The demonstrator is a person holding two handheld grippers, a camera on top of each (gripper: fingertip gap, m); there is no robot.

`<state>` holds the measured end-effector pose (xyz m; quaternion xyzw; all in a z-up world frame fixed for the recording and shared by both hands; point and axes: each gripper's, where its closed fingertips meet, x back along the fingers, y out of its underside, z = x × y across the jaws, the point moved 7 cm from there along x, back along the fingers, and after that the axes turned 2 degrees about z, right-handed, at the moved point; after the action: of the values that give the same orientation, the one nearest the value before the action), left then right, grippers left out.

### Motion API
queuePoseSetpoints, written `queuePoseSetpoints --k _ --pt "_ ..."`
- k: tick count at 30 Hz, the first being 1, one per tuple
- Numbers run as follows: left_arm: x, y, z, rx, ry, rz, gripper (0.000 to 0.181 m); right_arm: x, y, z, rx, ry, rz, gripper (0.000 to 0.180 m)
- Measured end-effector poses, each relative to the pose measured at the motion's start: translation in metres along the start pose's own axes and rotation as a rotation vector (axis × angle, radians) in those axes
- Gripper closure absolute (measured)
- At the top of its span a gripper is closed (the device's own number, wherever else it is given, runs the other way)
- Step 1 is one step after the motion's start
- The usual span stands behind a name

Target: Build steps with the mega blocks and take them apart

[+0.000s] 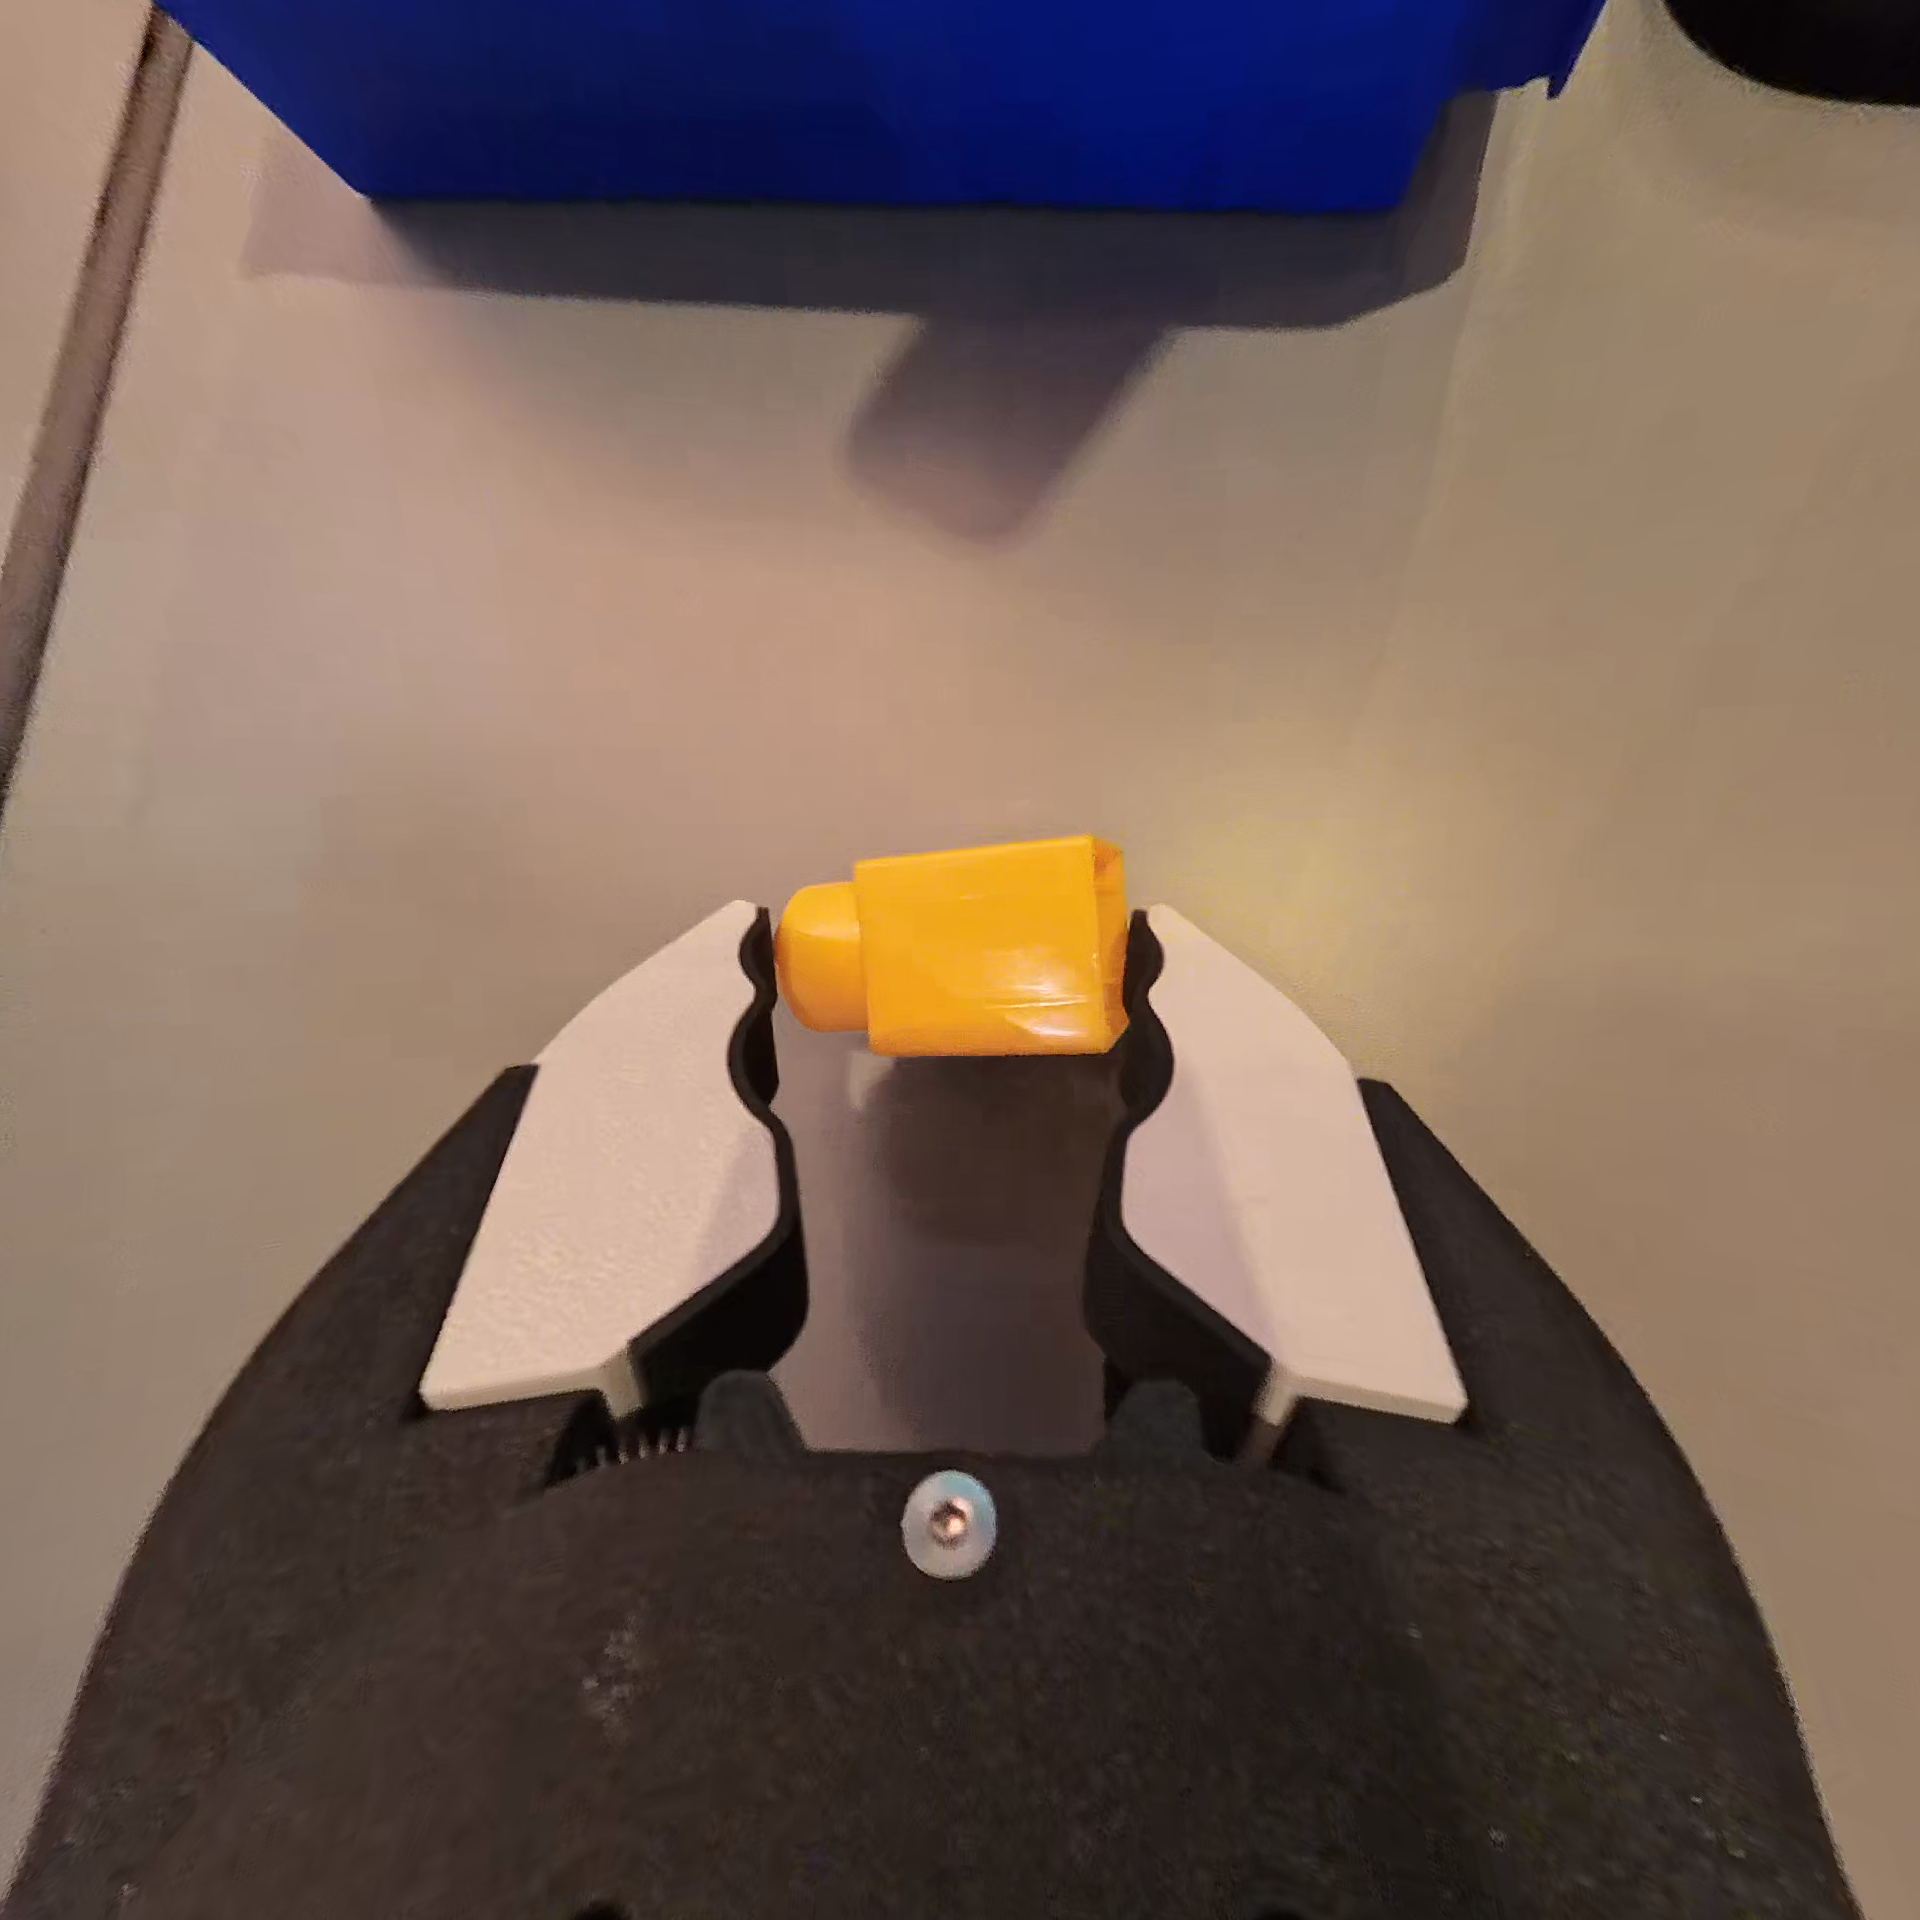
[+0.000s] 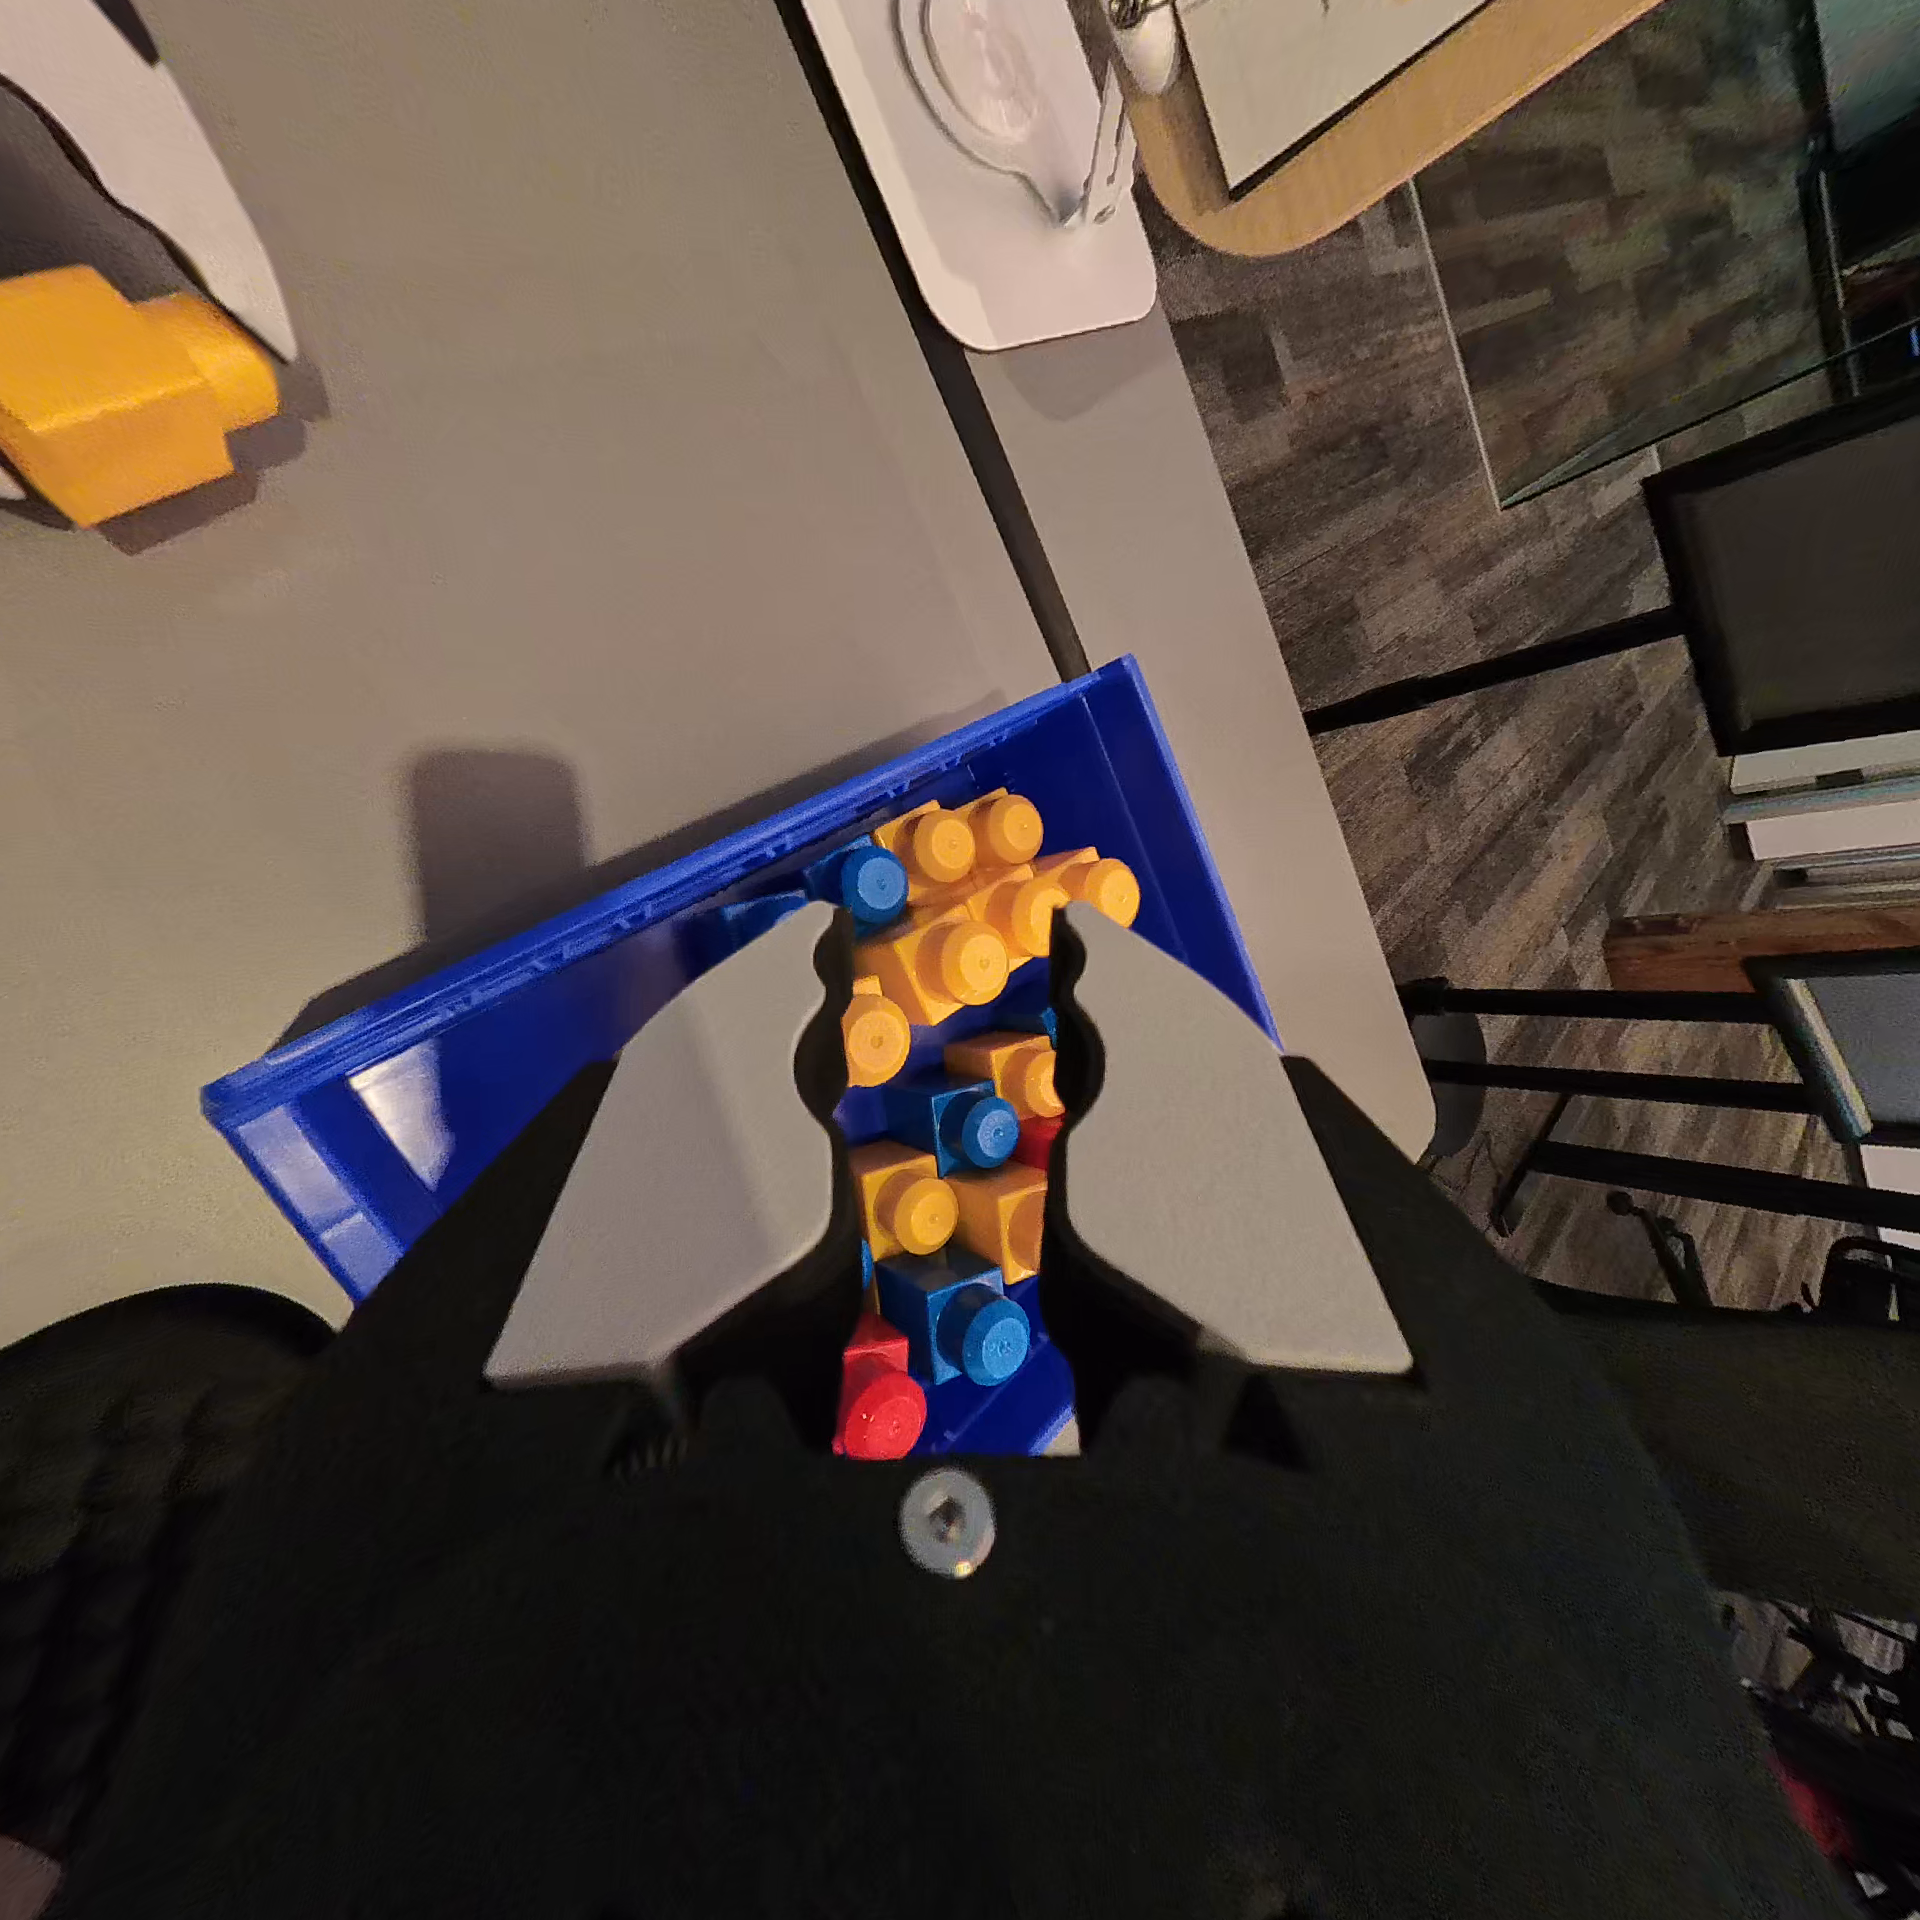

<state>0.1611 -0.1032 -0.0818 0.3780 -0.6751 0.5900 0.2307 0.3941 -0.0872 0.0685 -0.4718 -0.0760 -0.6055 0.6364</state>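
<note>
While left tongs point(image 1: 951, 961) clench yellow single-stud block point(image 1: 987, 951) sideways, right tongs point(image 2: 945, 935) released over bin point(image 2: 520, 1039).

Your left gripper point(image 1: 951, 961), black body with white finger shells: jaws clamped end-to-end on a single-stud yellow plastic block point(image 1: 977, 951), held sideways. Your right gripper point(image 2: 945, 925), same build: jaws parted, empty, angled downward.

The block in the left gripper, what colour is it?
Yellow block, clearest in the left wrist view.
</note>
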Motion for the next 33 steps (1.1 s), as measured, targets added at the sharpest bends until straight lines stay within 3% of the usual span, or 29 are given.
queuePoseSetpoints --k 6,10,11,14,17,20,23,25,27,30,33 --pt "-0.009 0.006 0.003 -0.013 0.022 -0.031 0.115 -0.006 0.002 -0.001 0.009 -0.01 -0.027 0.142" --pt "-0.008 0.005 0.005 0.011 0.069 -0.024 0.088 -0.006 0.004 0.0 0.006 -0.008 -0.031 0.142" --pt "-0.002 0.002 0.003 0.019 0.076 -0.005 0.088 -0.005 0.004 0.0 0.006 -0.007 -0.032 0.142" --pt "0.045 -0.013 -0.018 0.067 0.024 0.079 0.089 0.0 0.005 0.002 0.002 0.002 -0.015 0.142" --pt "0.134 -0.011 -0.061 0.148 -0.182 0.142 0.096 0.005 0.004 0.004 -0.009 0.008 0.017 0.143" --pt "0.219 0.043 -0.104 0.344 -0.483 0.085 0.112 0.006 0.005 0.004 -0.008 0.008 0.015 0.143" --pt "0.258 0.127 -0.138 0.482 -0.707 -0.14 0.111 0.001 0.005 0.003 -0.002 0.0 -0.007 0.142" --pt "0.262 0.174 -0.16 0.564 -0.764 -0.244 0.11 -0.004 0.005 0.001 0.009 -0.01 -0.026 0.143" --pt "0.252 0.207 -0.177 0.7 -0.739 -0.231 0.105 -0.007 0.005 -0.002 0.023 -0.018 -0.047 0.143" --pt "0.229 0.234 -0.193 0.877 -0.666 -0.195 0.095 -0.009 0.005 -0.005 0.03 -0.028 -0.059 0.143" --pt "0.213 0.252 -0.202 0.943 -0.709 -0.262 0.078 -0.009 0.006 -0.004 0.027 -0.029 -0.058 0.142"
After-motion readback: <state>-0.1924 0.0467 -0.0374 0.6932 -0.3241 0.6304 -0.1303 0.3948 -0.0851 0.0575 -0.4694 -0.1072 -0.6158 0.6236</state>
